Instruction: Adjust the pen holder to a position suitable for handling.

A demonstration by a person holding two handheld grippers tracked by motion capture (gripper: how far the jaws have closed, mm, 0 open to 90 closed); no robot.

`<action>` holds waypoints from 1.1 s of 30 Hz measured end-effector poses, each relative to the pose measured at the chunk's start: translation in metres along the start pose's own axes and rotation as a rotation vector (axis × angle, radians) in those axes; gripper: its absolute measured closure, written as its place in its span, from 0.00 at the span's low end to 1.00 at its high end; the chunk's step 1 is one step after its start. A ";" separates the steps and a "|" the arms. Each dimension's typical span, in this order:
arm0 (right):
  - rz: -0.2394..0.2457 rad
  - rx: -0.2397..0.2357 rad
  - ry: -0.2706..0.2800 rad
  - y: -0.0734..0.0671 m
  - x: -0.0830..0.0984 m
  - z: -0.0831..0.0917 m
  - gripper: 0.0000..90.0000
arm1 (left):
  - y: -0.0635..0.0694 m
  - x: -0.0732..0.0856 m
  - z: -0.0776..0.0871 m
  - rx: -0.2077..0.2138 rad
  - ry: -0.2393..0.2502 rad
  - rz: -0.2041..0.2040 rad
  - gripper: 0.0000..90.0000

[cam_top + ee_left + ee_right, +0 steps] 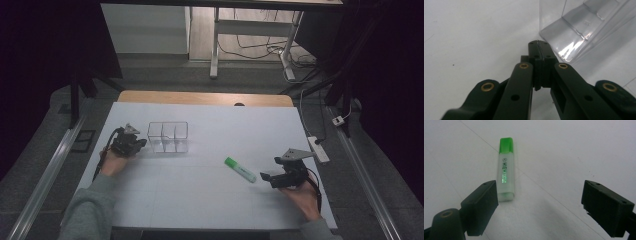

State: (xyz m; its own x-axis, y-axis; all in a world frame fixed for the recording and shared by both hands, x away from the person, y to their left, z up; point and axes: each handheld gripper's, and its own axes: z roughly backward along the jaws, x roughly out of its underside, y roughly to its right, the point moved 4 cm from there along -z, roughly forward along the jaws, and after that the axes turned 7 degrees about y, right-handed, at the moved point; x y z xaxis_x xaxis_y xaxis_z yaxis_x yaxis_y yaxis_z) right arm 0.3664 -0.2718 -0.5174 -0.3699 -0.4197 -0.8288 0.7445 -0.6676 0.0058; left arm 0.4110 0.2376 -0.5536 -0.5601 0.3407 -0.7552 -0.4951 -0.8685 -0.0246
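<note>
On the table [200, 195], a highlighter [505, 173]; right hand-held gripper [540, 207] agape.

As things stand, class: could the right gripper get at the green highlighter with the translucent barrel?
Probably yes. The right gripper is open, and the green highlighter lies flat just ahead on bare white table, its near end beside one jaw. Nothing sits between them.
</note>
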 end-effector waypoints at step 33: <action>0.004 0.003 -0.005 -0.001 0.000 -0.003 0.16 | 0.007 -0.009 -0.008 0.027 0.006 0.004 0.99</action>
State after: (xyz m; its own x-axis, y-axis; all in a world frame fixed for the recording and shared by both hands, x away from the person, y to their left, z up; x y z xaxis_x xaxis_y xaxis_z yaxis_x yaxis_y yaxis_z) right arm 0.3672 -0.2697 -0.5189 -0.3700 -0.4257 -0.8258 0.7443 -0.6677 0.0107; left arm 0.4184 0.2255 -0.5522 -0.5582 0.3346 -0.7592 -0.5103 -0.8600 -0.0038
